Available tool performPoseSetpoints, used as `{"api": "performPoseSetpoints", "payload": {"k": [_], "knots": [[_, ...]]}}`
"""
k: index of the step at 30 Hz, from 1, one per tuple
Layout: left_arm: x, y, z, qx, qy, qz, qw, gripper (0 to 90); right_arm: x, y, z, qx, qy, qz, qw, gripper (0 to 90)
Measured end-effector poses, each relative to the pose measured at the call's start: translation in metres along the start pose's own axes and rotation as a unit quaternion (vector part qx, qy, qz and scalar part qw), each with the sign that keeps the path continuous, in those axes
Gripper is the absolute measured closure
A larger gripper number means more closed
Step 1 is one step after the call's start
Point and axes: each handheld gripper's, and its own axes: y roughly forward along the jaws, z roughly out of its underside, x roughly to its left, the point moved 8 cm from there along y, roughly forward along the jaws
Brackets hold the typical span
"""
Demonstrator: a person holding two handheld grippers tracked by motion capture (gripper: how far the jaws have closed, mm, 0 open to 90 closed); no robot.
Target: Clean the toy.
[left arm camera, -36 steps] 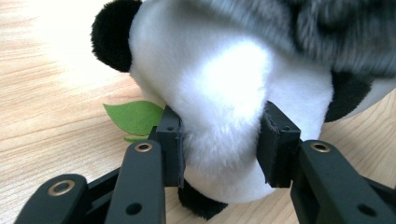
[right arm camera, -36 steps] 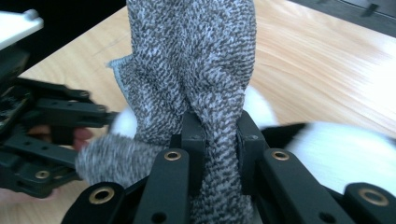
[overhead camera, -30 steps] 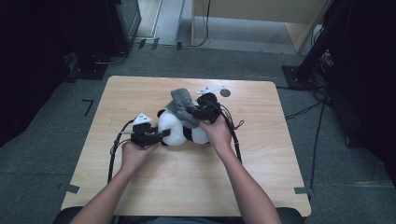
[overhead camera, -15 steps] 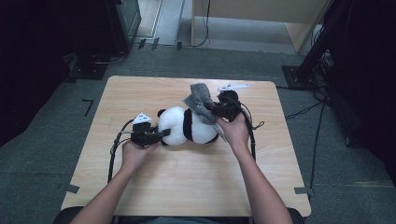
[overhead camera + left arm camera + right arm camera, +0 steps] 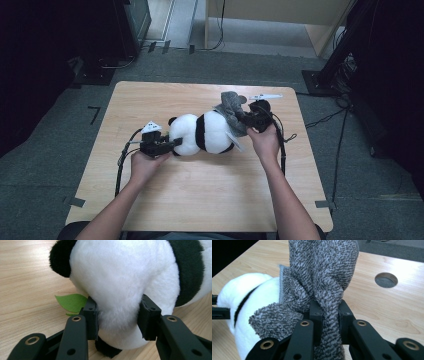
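A black and white plush panda lies on its side in the middle of the wooden table. My left gripper is shut on the panda's white head, its pads pressed into the fur from both sides. A green felt leaf pokes out beside the head. My right gripper is shut on a grey knitted cloth bunched at the panda's right end. In the right gripper view the cloth is pinched into a tight fold between the pads, and the panda lies behind it.
A round cable hole is cut into the tabletop near the far right. Black cables trail from both grippers across the table. Dark equipment and cables stand on the floor around the table.
My right gripper has pulled the grey cloth to the right, off the panda's body toward its end. The panda now lies stretched out flatter. My left gripper has kept still on the head.
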Motion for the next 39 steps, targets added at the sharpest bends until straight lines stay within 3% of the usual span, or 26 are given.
{"api": "performPoseSetpoints", "payload": {"k": [2,5,9,13,19,26,30,31,33,39], "knots": [[0.0,0.0,0.0,0.0,0.001,0.0,1.0,58.5,-0.003,-0.003,0.0,0.0,0.001,0.005,1.0,79.6],[0.0,0.0,0.0,-0.001,0.0,0.0,1.0,58.4,0.003,-0.013,-0.008,-0.023,0.004,-0.014,0.9996,79.5],[0.0,0.0,0.0,-0.002,-0.004,0.0,1.0,58.3,0.024,-0.023,-0.021,-0.041,-0.007,-0.049,0.9979,79.5],[0.0,0.0,0.0,-0.001,-0.004,0.0,1.0,58.2,0.055,-0.021,-0.034,-0.043,-0.027,-0.075,0.9959,79.5],[0.0,0.0,0.0,-0.001,-0.006,0.004,1.0,57.7,0.103,0.0,-0.045,-0.032,-0.054,-0.114,0.9914,79.4],[0.0,0.0,0.0,-0.001,-0.002,0.002,1.0,57.7,0.143,0.041,-0.039,-0.001,-0.056,-0.142,0.9882,79.4],[-0.001,-0.001,0.0,-0.002,0.001,-0.001,1.0,57.6,0.154,0.067,-0.025,0.031,-0.041,-0.153,0.9869,79.4],[-0.001,-0.001,0.0,-0.003,0.0,-0.001,1.0,57.7,0.154,0.072,-0.021,0.04,-0.046,-0.147,0.9872,79.4],[0.0,0.0,0.0,-0.003,-0.004,0.002,1.0,57.6,0.151,0.079,-0.014,0.044,-0.083,-0.12,0.9883,78.9],[0.0,0.0,0.0,0.0,0.0,0.007,1.0,57.2,0.128,0.07,-0.013,0.041,-0.085,-0.092,0.9913,78.6]]}}
